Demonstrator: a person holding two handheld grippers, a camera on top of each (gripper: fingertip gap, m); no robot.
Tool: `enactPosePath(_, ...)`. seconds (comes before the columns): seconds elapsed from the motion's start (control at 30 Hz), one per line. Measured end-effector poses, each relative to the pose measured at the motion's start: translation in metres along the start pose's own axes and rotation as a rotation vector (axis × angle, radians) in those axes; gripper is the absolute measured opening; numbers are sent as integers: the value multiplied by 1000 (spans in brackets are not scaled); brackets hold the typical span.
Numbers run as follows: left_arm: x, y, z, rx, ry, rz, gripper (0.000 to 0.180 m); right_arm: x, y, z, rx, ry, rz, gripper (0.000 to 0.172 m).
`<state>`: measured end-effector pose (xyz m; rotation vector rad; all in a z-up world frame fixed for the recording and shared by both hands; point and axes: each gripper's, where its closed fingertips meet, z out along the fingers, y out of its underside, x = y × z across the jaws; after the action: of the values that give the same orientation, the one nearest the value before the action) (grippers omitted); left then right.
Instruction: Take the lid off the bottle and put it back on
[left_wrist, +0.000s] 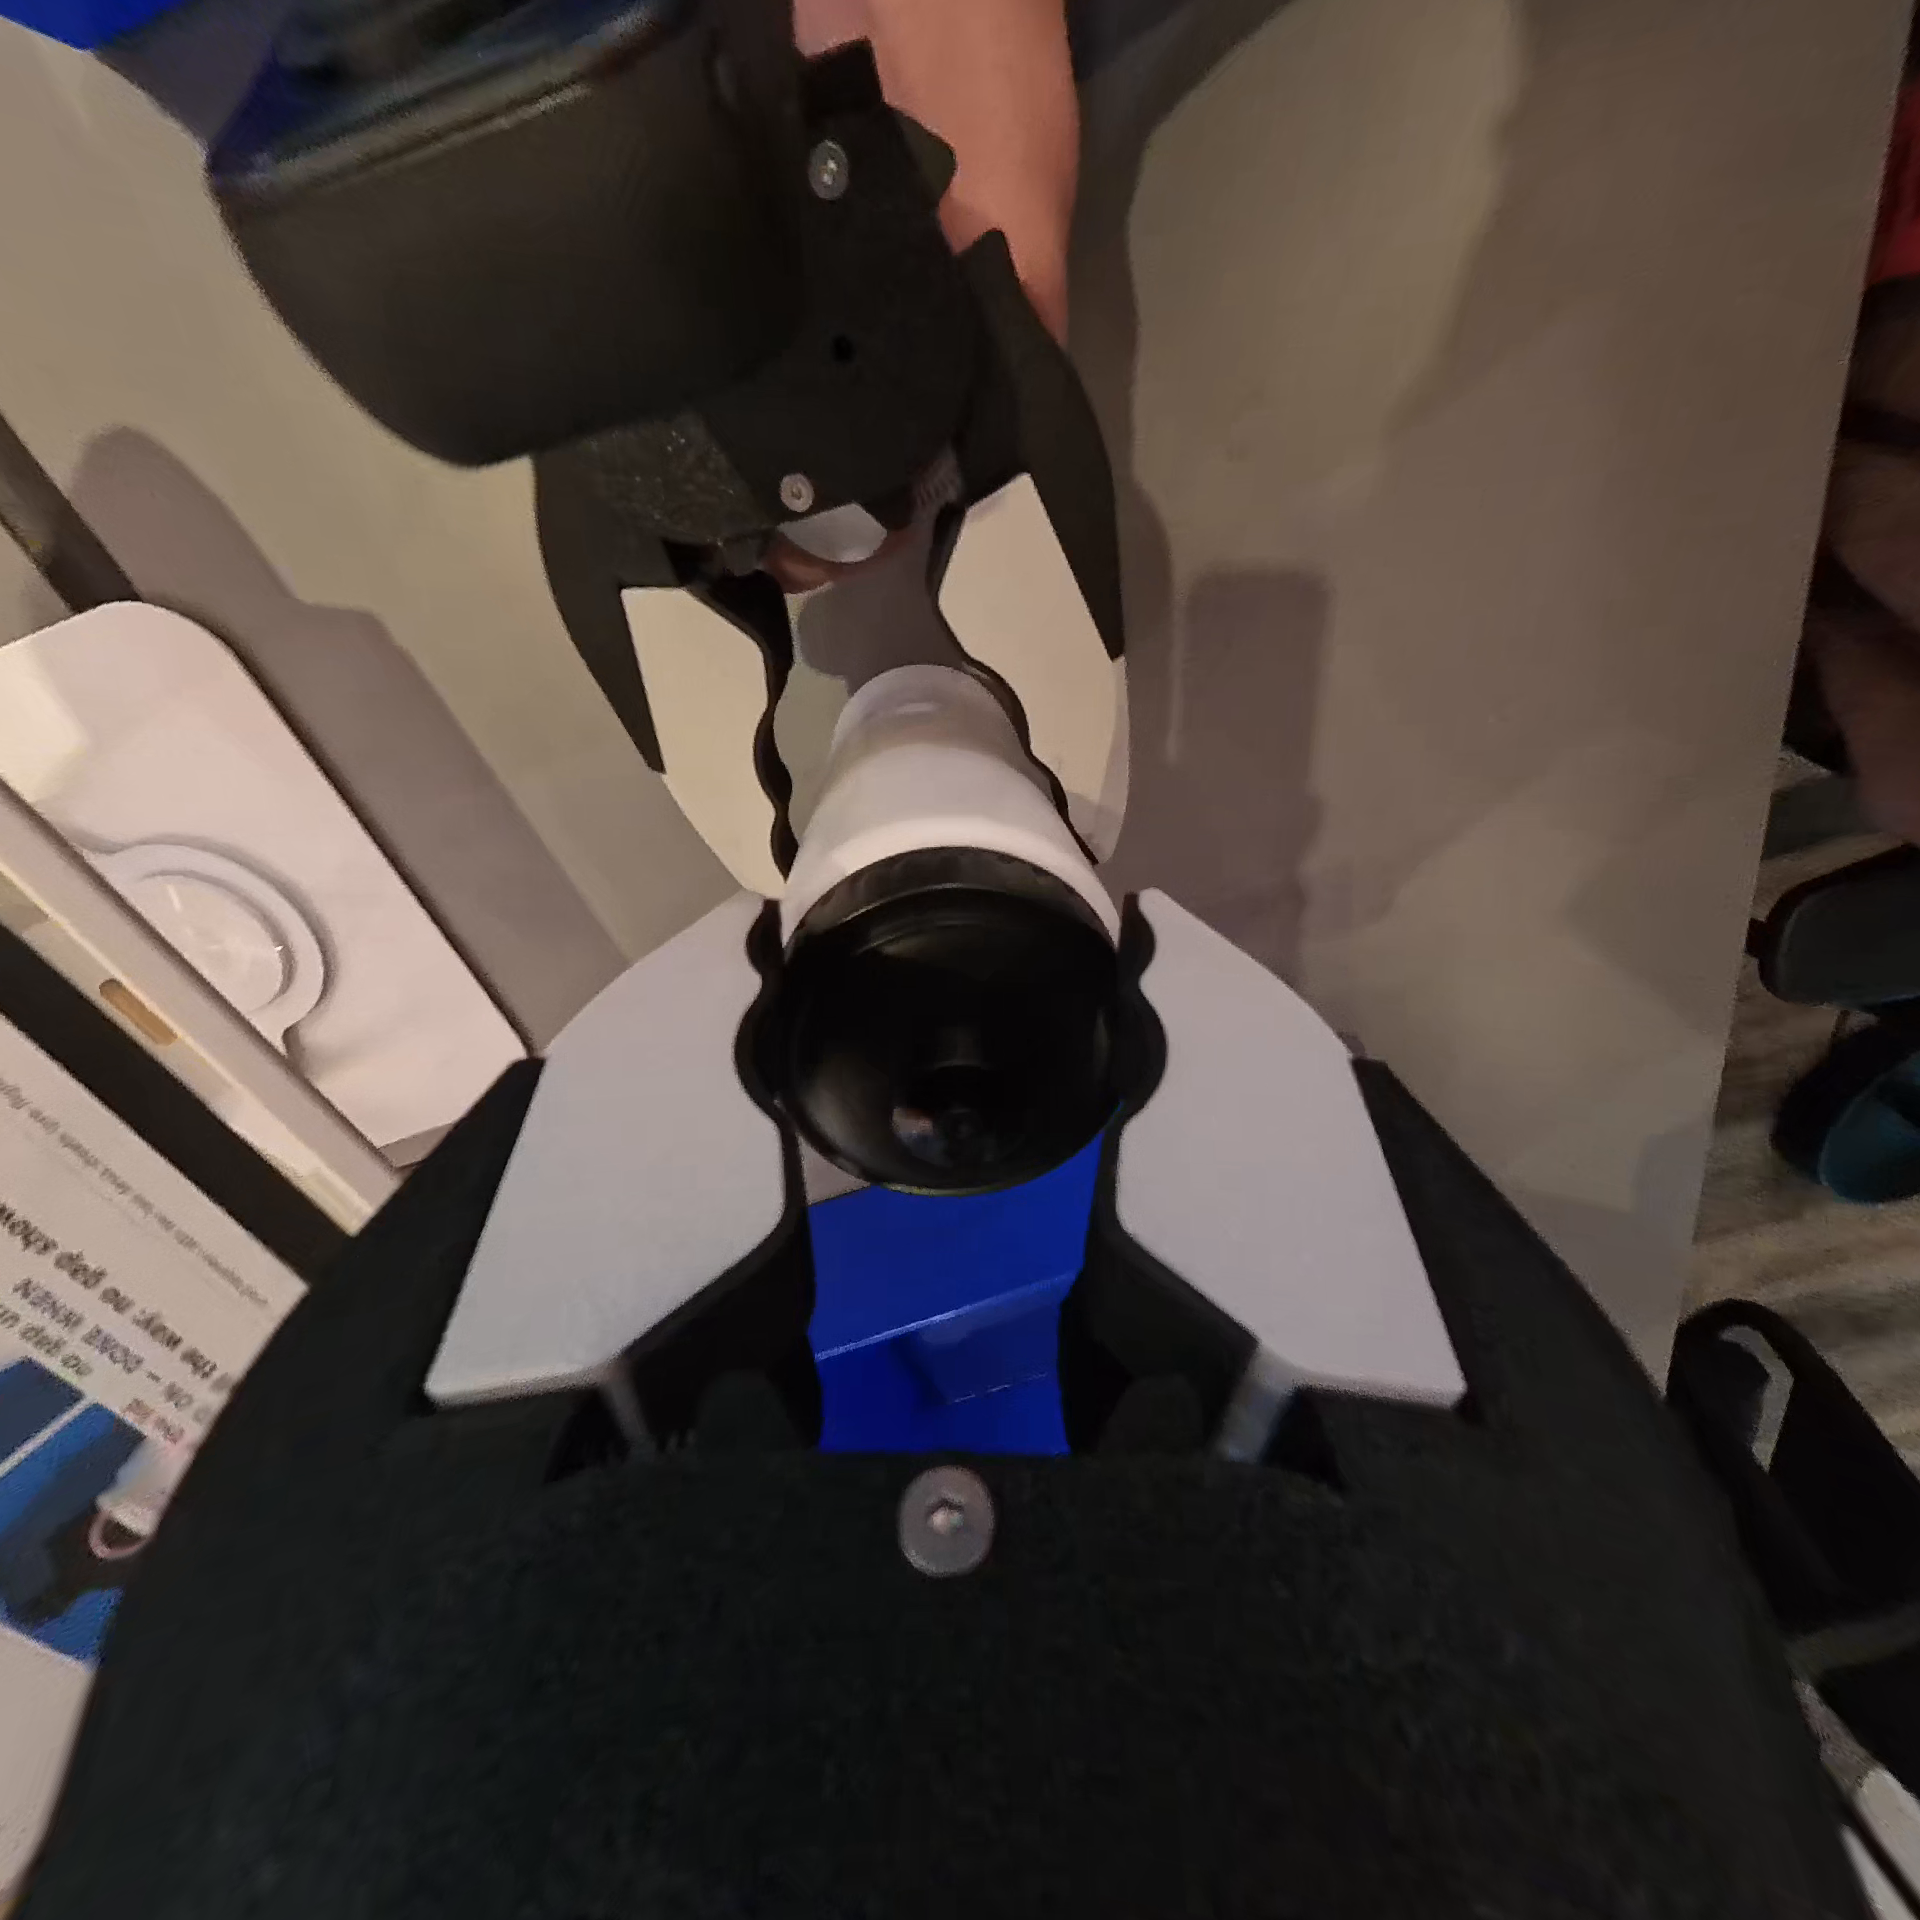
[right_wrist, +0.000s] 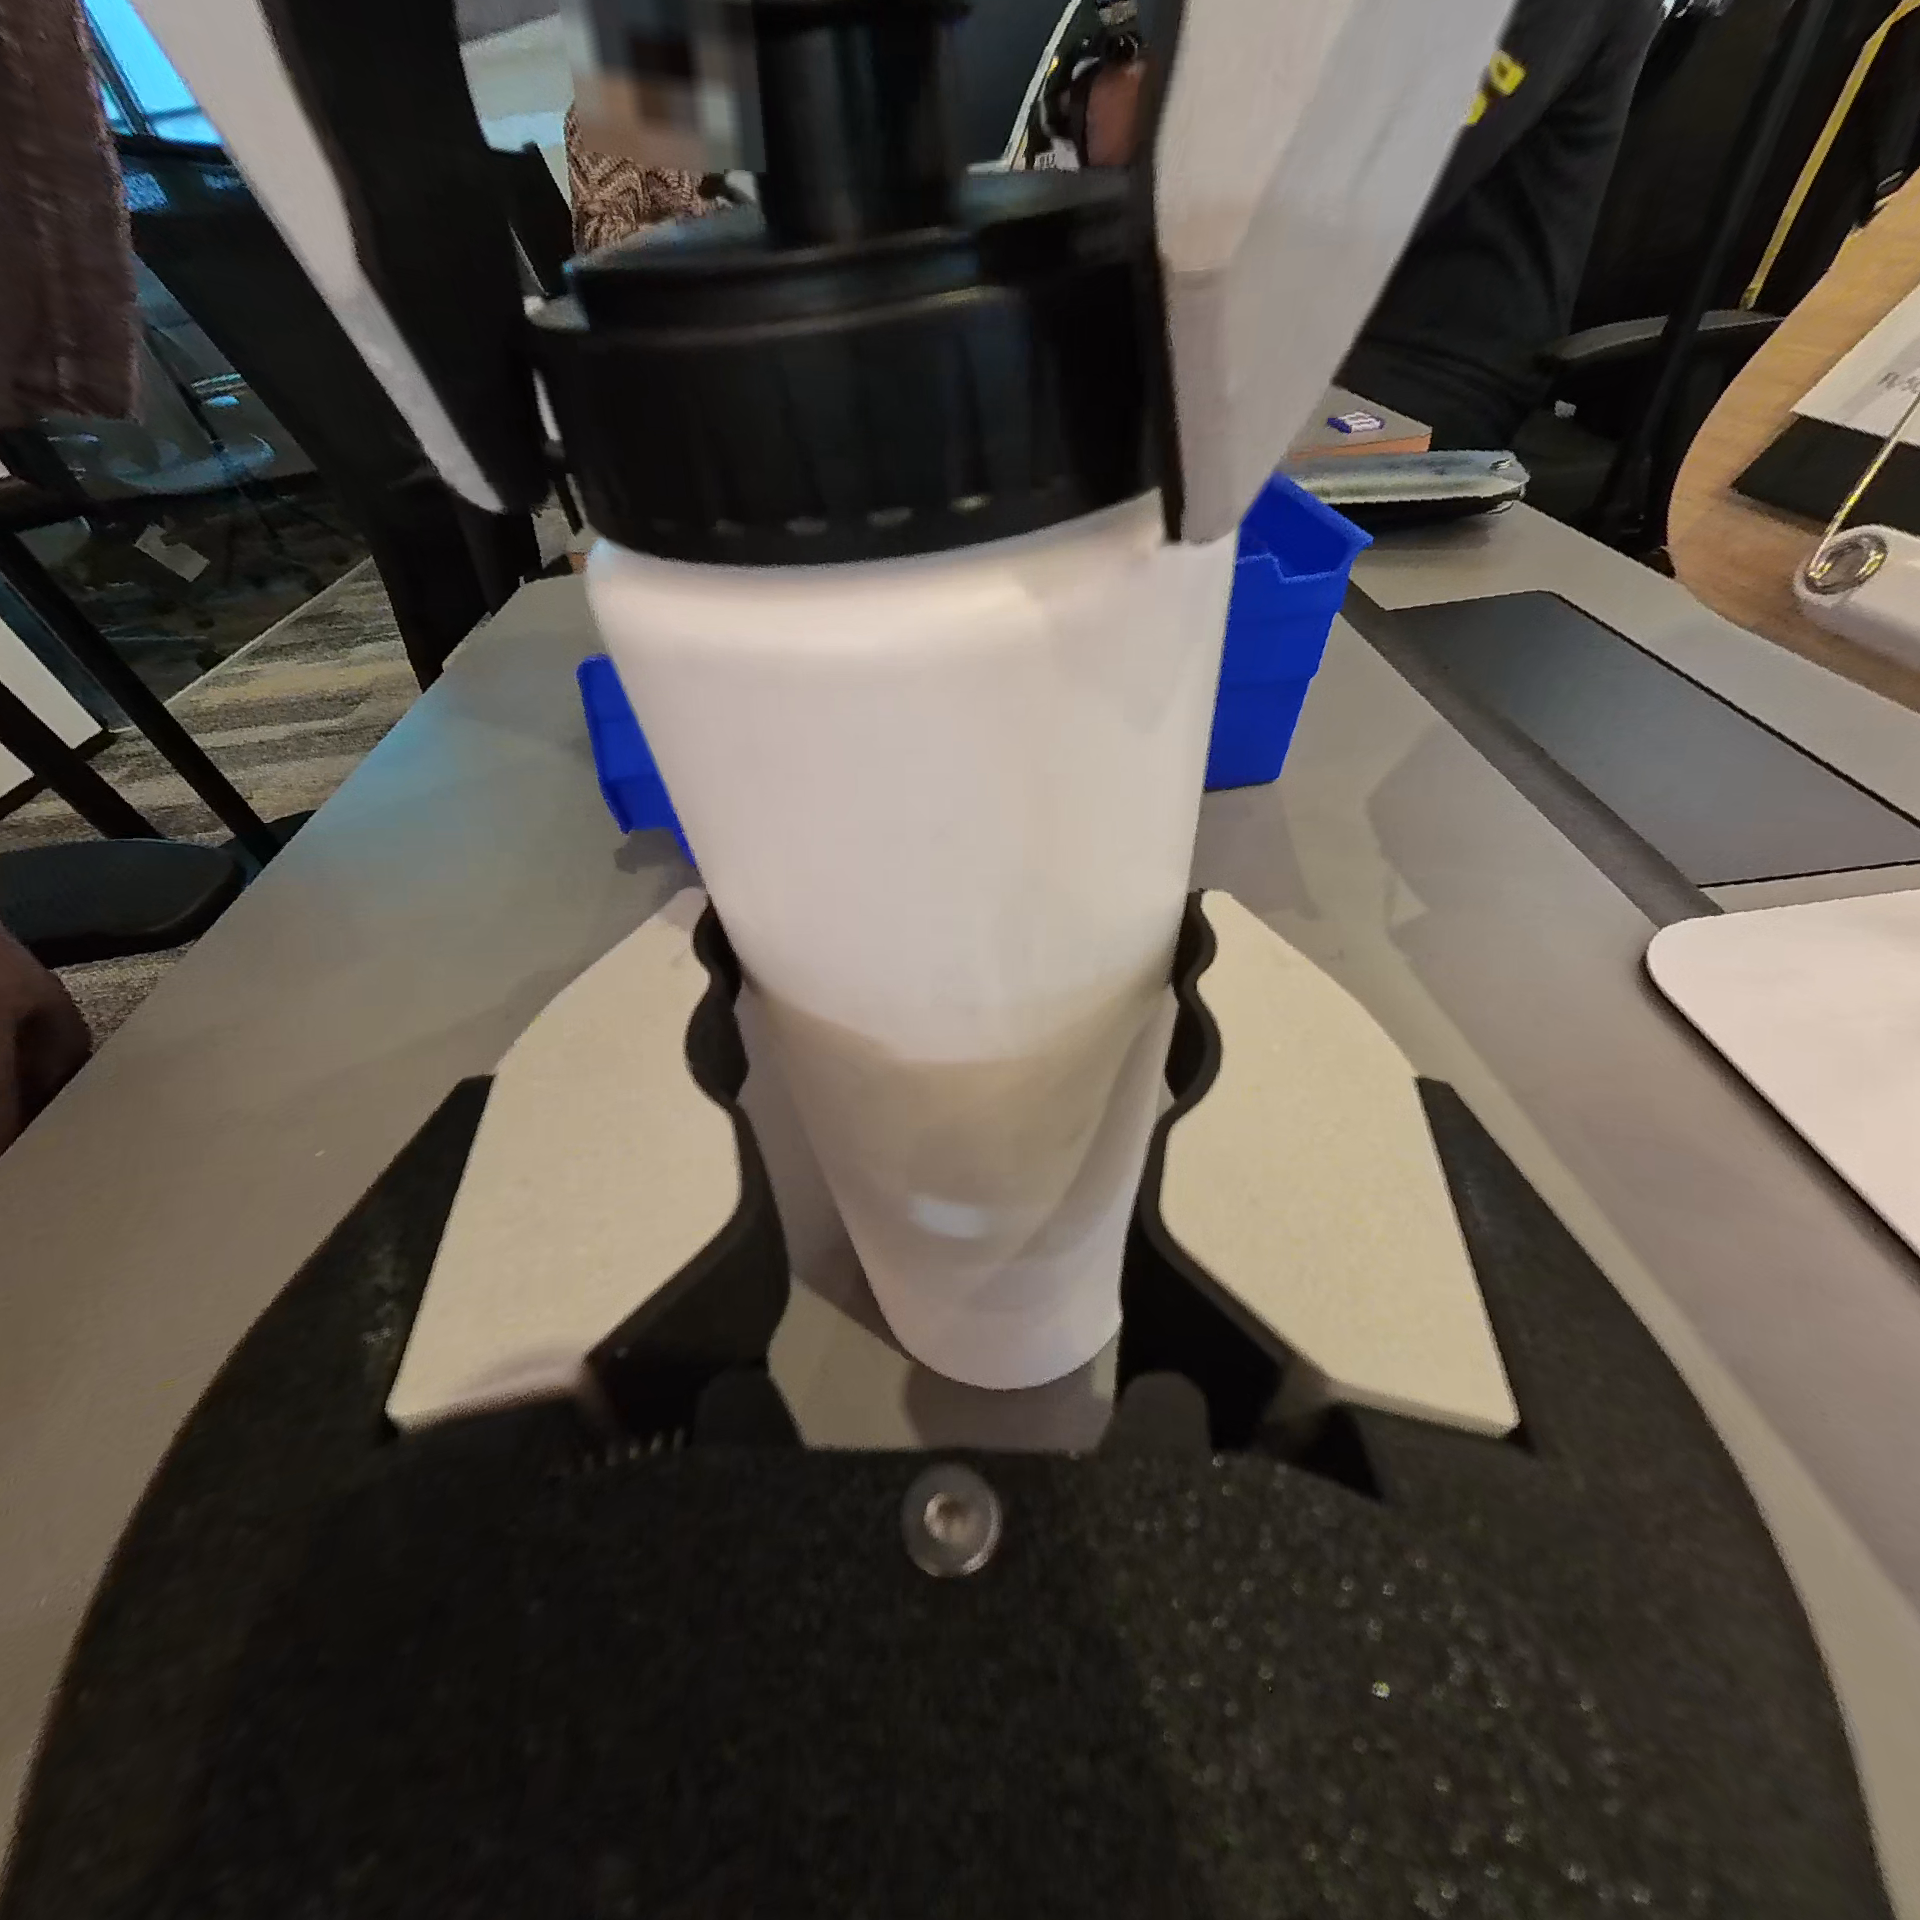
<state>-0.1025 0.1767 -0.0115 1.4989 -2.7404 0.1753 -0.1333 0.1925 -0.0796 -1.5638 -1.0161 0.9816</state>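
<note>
bottle: white, upright on grey table, frame centre | right gripper: clamped on bottle's lower body | left gripper: pads against black lid, upper centre

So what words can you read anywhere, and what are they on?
Printed sheet, lower left: lines of print, upside down and mostly blurred; not quoted.
White paper, far right: too small to read.
Small blue label behind the bottle: too small.
Black sleeve: yellow marks, unreadable.
Bottle and lid: none.
</note>
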Motion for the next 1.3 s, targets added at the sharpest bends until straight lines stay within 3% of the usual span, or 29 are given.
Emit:
enactPosePath(0.13, -1, -8, -20, 137, -62, -180, 65, -1, 0, 2, 1, 0, 1, 81)
enactPosePath(0.27, -22, -4, -42, 264, -198, -672, 90, -1, 0, 1, -19, 17, -6, 81)
enactPosePath(0.3, -23, 1, -42, 280, -201, -814, 91, 0, 0, 2, -27, 21, -7, 81)
enactPosePath(0.37, -20, 13, -39, 301, -178, -1094, 73, 0, 0, 2, -36, 27, -4, 81)
enactPosePath(0.47, -10, 18, -30, 329, -105, -1290, 70, 0, 0, 3, -40, 38, -3, 81)
enactPosePath(0.67, 0, 29, -7, 198, -129, -1408, 94, 0, 1, 2, -56, 52, -5, 81)
enactPosePath(0.83, -6, 29, 0, 178, -152, -1468, 94, 1, 1, 3, -46, 54, 0, 81)
enactPosePath(0.9, -5, 22, 4, 206, -100, -1481, 84, 0, 1, 3, -38, 48, -1, 81)
enactPosePath(0.93, -5, 19, 4, 212, -83, -1471, 76, 0, 1, 2, -38, 46, -4, 81)
enactPosePath(1.3, -8, 16, 3, 104, -85, -1177, 72, 1, 3, 1, -51, 47, -23, 80)
